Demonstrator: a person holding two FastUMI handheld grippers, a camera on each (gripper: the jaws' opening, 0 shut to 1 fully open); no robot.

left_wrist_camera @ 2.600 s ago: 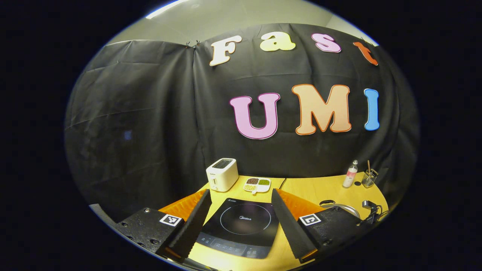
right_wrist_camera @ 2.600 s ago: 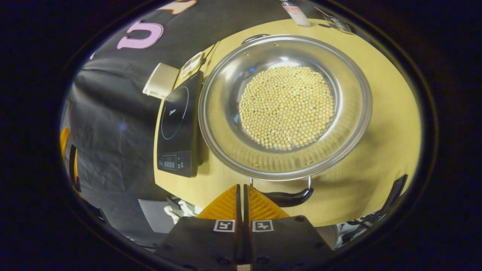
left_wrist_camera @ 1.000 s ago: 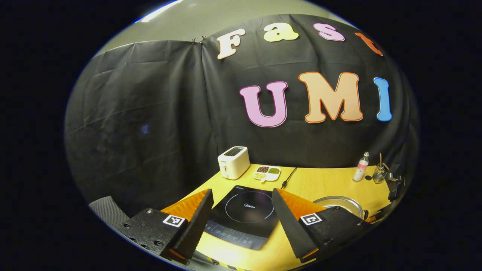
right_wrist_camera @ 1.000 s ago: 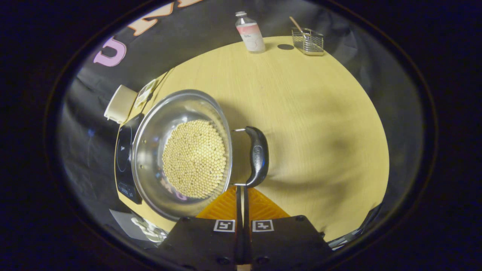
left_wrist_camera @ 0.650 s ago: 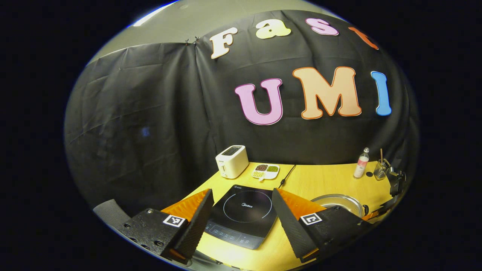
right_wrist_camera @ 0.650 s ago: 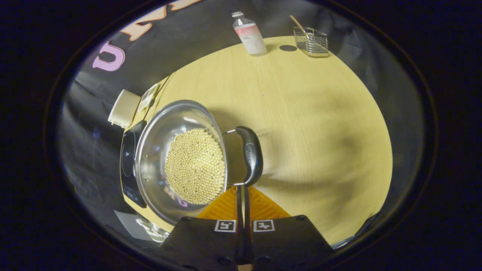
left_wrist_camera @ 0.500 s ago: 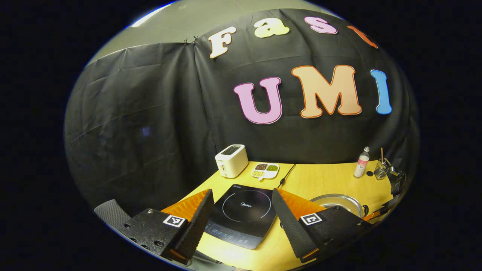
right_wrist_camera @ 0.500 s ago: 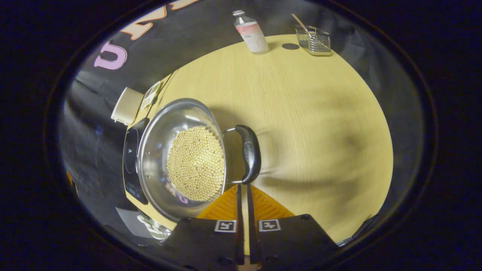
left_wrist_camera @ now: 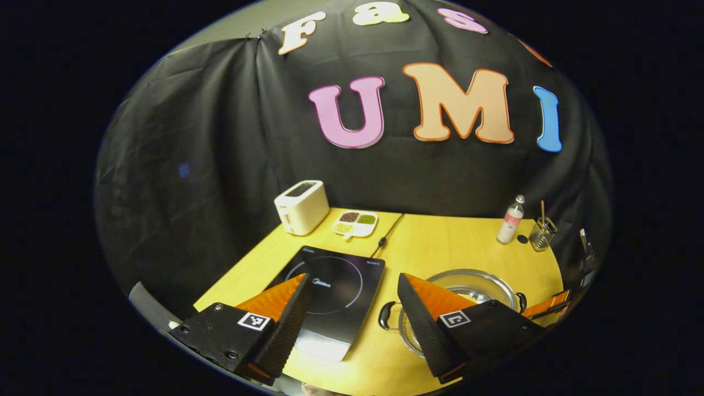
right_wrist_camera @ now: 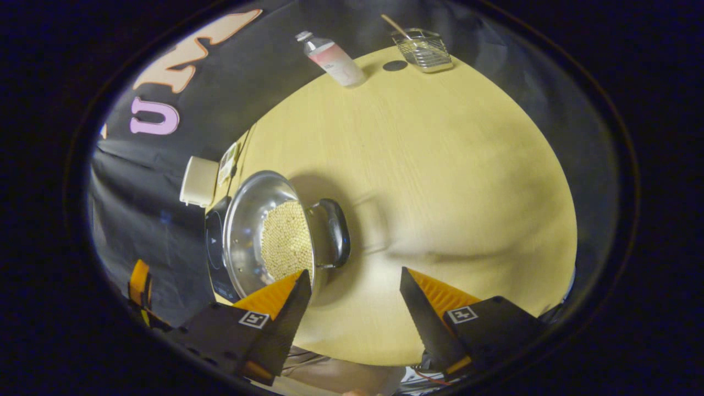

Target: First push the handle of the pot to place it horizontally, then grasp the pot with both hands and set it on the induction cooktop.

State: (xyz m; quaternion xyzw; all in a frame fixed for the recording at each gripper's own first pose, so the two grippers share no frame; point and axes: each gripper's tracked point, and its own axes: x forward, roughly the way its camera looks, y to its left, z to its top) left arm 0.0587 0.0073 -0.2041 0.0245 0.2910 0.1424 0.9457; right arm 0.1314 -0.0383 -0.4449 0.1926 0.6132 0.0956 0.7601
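The steel pot (left_wrist_camera: 472,278) with soybeans (right_wrist_camera: 286,240) stands on the wooden table (right_wrist_camera: 440,165), just right of the black induction cooktop (left_wrist_camera: 336,278). Its two black handles point left (left_wrist_camera: 386,315) and right (left_wrist_camera: 520,301) in the left gripper view. My left gripper (left_wrist_camera: 355,300) is open above the near edge of the cooktop and the pot's left handle, touching neither. My right gripper (right_wrist_camera: 355,275) is open, with the pot's near handle (right_wrist_camera: 336,231) a little ahead of its left finger (right_wrist_camera: 286,300). The pot (right_wrist_camera: 245,231) hides most of the cooktop (right_wrist_camera: 213,247) there.
A white toaster (left_wrist_camera: 301,205) and a divided dish of beans (left_wrist_camera: 356,224) stand at the back left. A cable (left_wrist_camera: 388,234) runs from the cooktop toward the wall. A small bottle (left_wrist_camera: 510,218) and a wire basket (left_wrist_camera: 541,234) stand at the back right.
My right gripper has opened and drawn back from the pot's handle, after turning the pot. The left gripper has tipped down and moved closer to the cooktop and pot.
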